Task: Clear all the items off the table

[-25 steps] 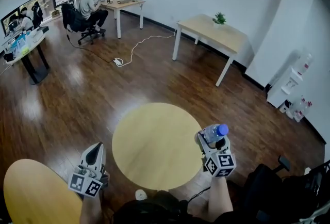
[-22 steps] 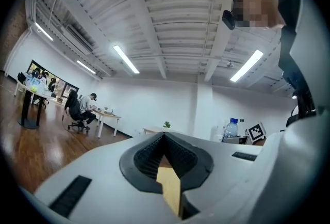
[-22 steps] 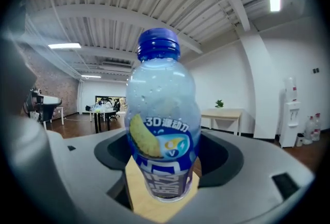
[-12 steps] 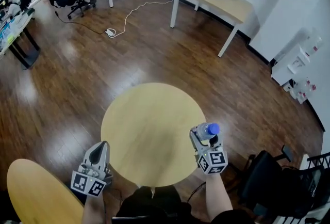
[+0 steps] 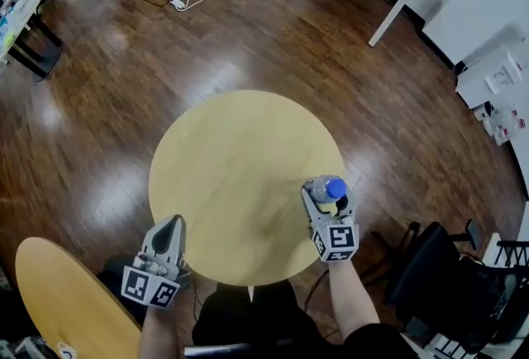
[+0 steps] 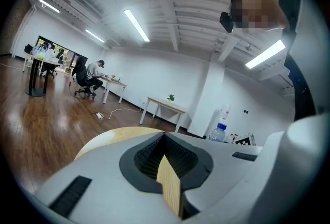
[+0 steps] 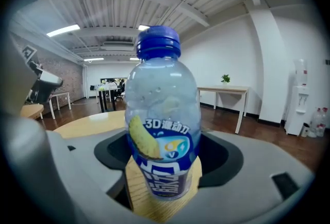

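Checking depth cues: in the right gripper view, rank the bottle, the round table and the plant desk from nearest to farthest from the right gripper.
1. Bottle: centre, between the jaws.
2. Round table: just beyond, lower left.
3. Plant desk: far right, by the wall.

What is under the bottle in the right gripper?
Only the round table shows under the bottle, within the right gripper; whether they touch is hidden.

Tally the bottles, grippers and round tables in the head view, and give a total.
bottle: 1
grippers: 2, the left gripper and the right gripper
round tables: 2, the middle table and the corner table
Total: 5
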The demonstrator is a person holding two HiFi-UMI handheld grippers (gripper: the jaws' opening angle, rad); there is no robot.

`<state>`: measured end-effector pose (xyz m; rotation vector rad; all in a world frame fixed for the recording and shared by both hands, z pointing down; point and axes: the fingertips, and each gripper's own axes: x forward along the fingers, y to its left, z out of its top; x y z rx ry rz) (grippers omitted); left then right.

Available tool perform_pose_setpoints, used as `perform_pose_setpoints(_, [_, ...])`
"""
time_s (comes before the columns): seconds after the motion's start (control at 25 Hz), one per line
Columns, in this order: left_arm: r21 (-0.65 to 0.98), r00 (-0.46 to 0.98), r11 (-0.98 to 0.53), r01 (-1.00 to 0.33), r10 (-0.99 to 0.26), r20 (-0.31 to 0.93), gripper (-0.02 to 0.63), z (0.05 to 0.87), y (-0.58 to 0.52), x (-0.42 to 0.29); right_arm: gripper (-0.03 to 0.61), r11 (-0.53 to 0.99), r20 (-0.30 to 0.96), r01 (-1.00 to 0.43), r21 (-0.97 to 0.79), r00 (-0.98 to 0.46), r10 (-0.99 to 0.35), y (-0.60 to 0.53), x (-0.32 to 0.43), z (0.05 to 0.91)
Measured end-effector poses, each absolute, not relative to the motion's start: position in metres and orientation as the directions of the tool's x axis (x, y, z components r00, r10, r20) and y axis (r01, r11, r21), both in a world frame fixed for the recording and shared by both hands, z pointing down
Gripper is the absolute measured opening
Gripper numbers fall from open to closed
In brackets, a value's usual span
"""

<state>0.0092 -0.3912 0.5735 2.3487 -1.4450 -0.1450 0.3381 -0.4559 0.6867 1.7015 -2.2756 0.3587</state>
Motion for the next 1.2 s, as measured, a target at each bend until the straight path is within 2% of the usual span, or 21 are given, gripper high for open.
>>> perform_pose_setpoints(0.24, [0.386,0.467,-0.387,-0.837,-0.873,0.139,0.0,0.587,-0.392,0.022,0.377,0.269,0.323,-0.961,-0.062,-0.274,-0.906,-0.451,0.337,0.688])
perform_pose_setpoints(0.48, [0.403,0.458,-0.372,-0.836,-0.878,0.14,0.0,0.578,-0.392,0.021,0.38,0.288,0.342,-0.955,-0.07,-0.294,-0.893,-0.45,0.336,0.689])
perform_pose_setpoints(0.52, [0.403,0.457,-0.373,-0.836,-0.879,0.136,0.0,0.576,-0.394,0.019,0.386,0.293,0.346,-0.953,-0.077,-0.301,-0.889,-0.452,0.335,0.69])
perform_pose_setpoints(0.6, [0.396,0.449,-0.369,-0.841,-0.884,0.131,0.0,0.572,-0.398,0.014,0.453,0.3,0.342,-0.949,-0.094,-0.314,-0.886,-0.454,0.333,0.687])
perform_pose_setpoints(0.76, [0.388,0.421,-0.35,-0.852,-0.9,0.113,0.0,0.563,-0.399,0.009,0.457,0.314,0.326,-0.945,-0.094,-0.328,-0.887,-0.451,0.334,0.672])
perform_pose_setpoints(0.96, [0.376,0.405,-0.362,-0.853,-0.914,0.039,0.0,0.537,-0.405,0.017,0.457,0.378,0.286,-0.918,-0.116,-0.396,-0.873,-0.428,0.337,0.63])
perform_pose_setpoints(1.2, [0.342,0.38,-0.39,-0.855,-0.92,-0.1,0.0,0.493,-0.401,0.009,0.457,0.389,0.143,-0.92,-0.051,-0.392,-0.909,-0.412,0.347,0.557])
